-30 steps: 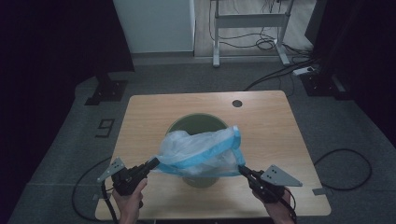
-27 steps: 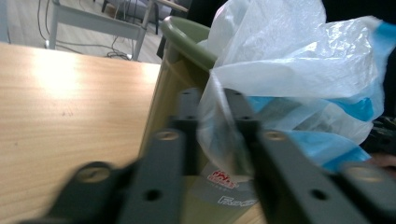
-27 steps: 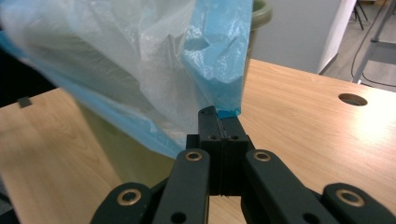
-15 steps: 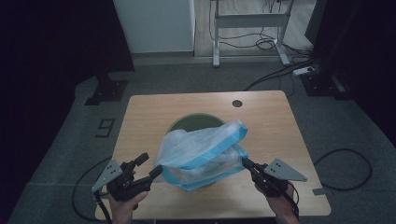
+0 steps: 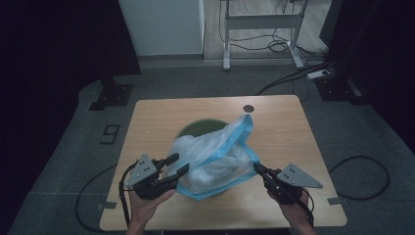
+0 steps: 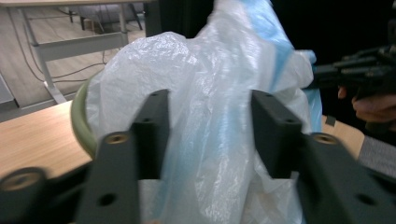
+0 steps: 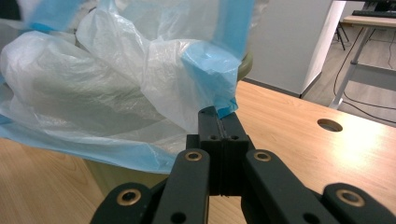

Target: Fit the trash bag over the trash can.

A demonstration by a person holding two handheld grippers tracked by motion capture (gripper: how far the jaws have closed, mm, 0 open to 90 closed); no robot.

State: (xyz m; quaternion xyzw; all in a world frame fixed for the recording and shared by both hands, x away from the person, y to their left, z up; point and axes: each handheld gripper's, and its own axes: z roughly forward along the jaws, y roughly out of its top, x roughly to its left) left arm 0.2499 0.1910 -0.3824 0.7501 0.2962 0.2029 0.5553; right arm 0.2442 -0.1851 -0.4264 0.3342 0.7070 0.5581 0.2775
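High view: a person holds a translucent plastic bag with blue edging (image 5: 215, 159) over a green bin (image 5: 195, 129) on the tabletop (image 5: 284, 127). Compared with a second ago, the left gripper (image 5: 178, 166) has let go and lifted; its fingers (image 6: 154, 126), just closing again, straddle the bag unpinched. The right gripper (image 5: 258, 169) stays clamped on the bag's edge. Likely a regrip to spread the bag over the bin.
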